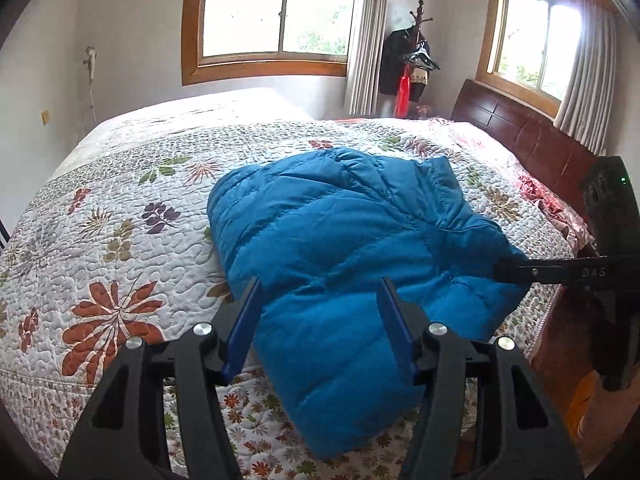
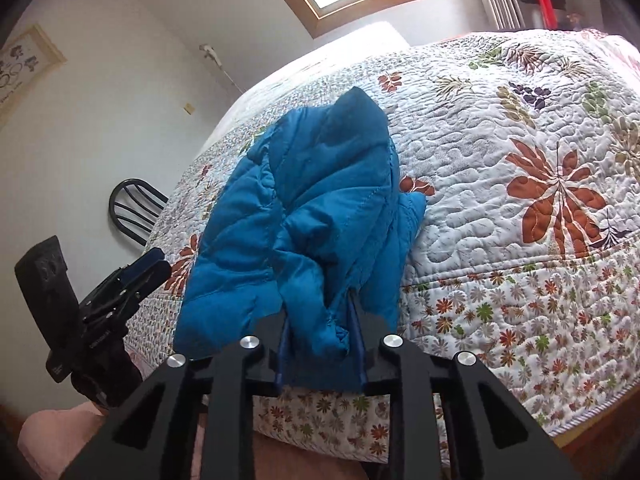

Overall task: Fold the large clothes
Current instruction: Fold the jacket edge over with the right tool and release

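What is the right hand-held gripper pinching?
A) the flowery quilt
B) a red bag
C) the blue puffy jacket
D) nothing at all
C: in the right wrist view, the right hand-held gripper has its two fingers closed on a bunched fold of the blue puffer jacket lying on the floral quilt.

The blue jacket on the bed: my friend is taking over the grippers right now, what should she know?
Right gripper: shut on a bunched edge of the blue puffer jacket.
Left gripper: open, holding nothing, over the jacket's near end.
The jacket lies on the floral quilt, near the bed's edge.
Done: it looks partly folded, still lumpy.
Left: probably lay the held part down, then flatten and tidy.
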The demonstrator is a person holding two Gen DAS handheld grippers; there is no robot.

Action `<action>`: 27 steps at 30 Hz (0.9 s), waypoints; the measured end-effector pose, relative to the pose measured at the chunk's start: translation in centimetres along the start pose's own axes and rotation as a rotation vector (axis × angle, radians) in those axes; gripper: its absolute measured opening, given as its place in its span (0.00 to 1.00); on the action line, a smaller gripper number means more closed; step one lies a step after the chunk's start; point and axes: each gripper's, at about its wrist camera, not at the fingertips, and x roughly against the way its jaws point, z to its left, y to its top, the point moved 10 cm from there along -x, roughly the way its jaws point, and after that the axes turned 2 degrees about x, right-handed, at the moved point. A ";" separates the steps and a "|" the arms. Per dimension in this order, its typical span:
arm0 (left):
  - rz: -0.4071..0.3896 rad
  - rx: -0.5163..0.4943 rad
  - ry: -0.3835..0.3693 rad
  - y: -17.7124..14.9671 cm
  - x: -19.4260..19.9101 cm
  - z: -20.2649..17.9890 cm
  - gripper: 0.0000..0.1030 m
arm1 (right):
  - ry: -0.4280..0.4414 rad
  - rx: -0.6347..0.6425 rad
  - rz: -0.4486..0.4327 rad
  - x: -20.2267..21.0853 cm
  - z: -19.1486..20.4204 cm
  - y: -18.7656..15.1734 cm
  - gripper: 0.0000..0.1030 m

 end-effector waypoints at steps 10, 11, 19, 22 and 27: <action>0.113 -0.010 0.013 -3.2 -3.7 0.5 0.58 | 0.059 -0.113 0.112 -4.4 -3.1 -2.8 0.24; 0.104 -0.018 0.025 -3.5 -3.9 0.7 0.61 | 0.064 -0.115 0.112 -4.9 -3.2 -3.1 0.25; 0.090 0.001 0.012 -3.2 -3.3 1.7 0.61 | -0.038 -0.016 0.061 -2.0 -2.5 -2.0 0.45; 0.042 0.016 0.051 -1.6 -1.8 3.0 0.60 | -0.126 0.043 -0.018 1.0 -1.4 0.6 0.50; -0.017 0.024 0.067 1.5 -1.0 3.3 0.60 | -0.264 0.166 -0.098 2.4 1.5 5.9 0.49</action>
